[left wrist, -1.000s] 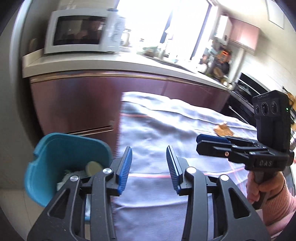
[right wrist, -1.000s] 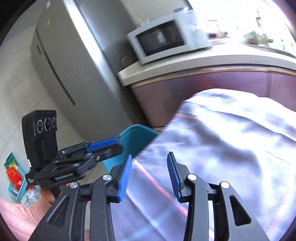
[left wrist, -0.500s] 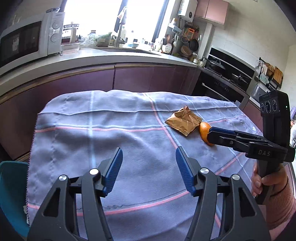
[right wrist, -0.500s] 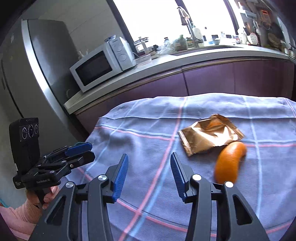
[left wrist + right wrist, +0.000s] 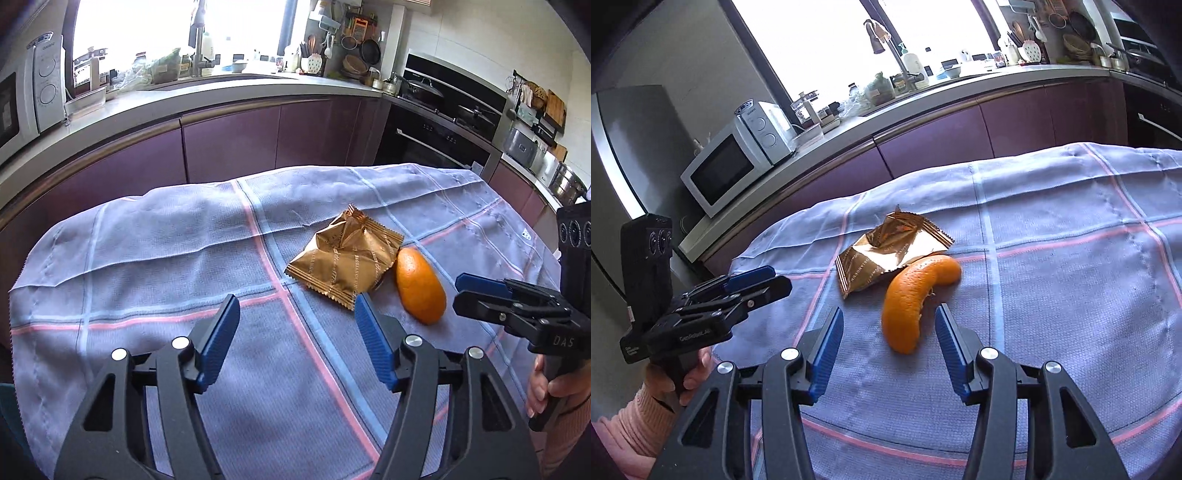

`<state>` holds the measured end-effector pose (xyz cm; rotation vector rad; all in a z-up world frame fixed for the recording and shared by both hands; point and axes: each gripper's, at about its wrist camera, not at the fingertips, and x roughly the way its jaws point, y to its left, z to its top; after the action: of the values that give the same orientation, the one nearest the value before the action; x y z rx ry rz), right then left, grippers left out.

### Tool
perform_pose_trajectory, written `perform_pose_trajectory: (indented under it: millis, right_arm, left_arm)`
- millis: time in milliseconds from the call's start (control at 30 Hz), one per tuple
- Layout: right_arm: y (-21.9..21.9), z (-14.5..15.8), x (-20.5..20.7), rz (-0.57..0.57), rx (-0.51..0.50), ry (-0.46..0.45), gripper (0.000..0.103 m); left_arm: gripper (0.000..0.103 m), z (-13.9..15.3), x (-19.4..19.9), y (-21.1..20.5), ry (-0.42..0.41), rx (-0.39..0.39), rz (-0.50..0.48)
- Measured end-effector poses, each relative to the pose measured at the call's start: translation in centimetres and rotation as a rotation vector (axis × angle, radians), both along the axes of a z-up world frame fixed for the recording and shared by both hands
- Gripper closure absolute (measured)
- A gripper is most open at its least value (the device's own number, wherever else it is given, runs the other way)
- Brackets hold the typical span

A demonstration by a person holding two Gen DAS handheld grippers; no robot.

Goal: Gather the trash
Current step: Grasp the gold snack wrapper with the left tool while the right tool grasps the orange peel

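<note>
Hovering above the cloth-covered bench (image 5: 155, 236), the left gripper (image 5: 295, 314) has its blue fingers (image 5: 218, 338) set wide apart with nothing between them; its jaws have just been opening. Only bare checked cloth (image 5: 1071, 229) lies in the gap. Just beyond the tip of its right-hand finger sits the gold wrapper (image 5: 345, 258), crumpled and lying flat on the cloth, apart from the pads.

The right gripper (image 5: 889, 332) also stands with fingers (image 5: 827, 345) well spread, jaws just having opened further. The near end of the orange peel (image 5: 912, 306) lies in line with the gap between its fingertips, not touched by either pad. The peel is a curved piece, rind side up, and its far end tucks against the lower edge of the gold wrapper (image 5: 886, 254); the two pieces of trash touch.

In the left wrist view the orange peel (image 5: 419, 286) lies just right of the wrapper, and the right gripper (image 5: 480, 295) comes in from the right edge, close beside the peel, held by a hand (image 5: 539, 391) in a pink sleeve. In the right wrist view the left gripper (image 5: 757, 284) reaches in from the left, near the wrapper, held by a hand (image 5: 690, 376) likewise sleeved in pink.

Farther out: purple cabinets (image 5: 229, 144) under a pale worktop, a white microwave (image 5: 735, 162) at left, bright window behind.
</note>
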<state>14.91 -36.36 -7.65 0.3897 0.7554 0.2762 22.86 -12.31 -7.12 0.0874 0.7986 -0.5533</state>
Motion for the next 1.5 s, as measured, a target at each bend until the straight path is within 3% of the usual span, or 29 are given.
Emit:
perform_pose_trajectory:
  millis: [500, 700, 800, 933, 967, 1000, 1167, 1367, 1500]
  right_arm:
    - [-0.3, -0.8, 1.5, 0.03, 0.031, 0.025, 0.054]
    - [-0.3, -1.0, 1.6, 0.034, 0.04, 0.034, 0.057]
    - [-0.3, -1.1, 1.8, 0.037, 0.039, 0.041, 0.062]
    - [-0.3, -1.1, 1.7, 0.035, 0.044, 0.043, 0.069]
    - [-0.3, -1.1, 1.7, 0.035, 0.045, 0.044, 0.073]
    - [-0.4, -1.1, 1.7, 0.035, 0.046, 0.044, 0.075]
    - [-0.4, -1.1, 1.6, 0.043, 0.046, 0.041, 0.085]
    - [-0.5, -0.8, 1.0, 0.045, 0.039, 0.022, 0.089]
    - [-0.5, -0.4, 0.4, 0.046, 0.032, 0.007, 0.091]
  left_arm:
    - [0.045, -2.3, 6.0, -4.3, 0.103, 0.037, -0.059]
    - [0.047, -2.9, 5.9, -5.3, 0.114, 0.027, -0.098]
    - [0.051, -3.0, 5.2, -5.9, 0.103, 0.04, -0.118]
    - [0.071, -2.8, 4.5, -6.2, 0.098, 0.049, -0.123]
    - [0.083, -2.8, 4.4, -6.2, 0.103, 0.046, -0.127]
    - [0.087, -2.9, 4.3, -6.2, 0.115, 0.045, -0.129]
    - [0.093, -2.8, 3.6, -5.8, 0.118, 0.036, -0.12]
    - [0.102, -2.7, 3.2, -5.0, 0.136, 0.0, -0.11]
    - [0.102, -2.4, 2.3, -4.8, 0.132, -0.007, -0.118]
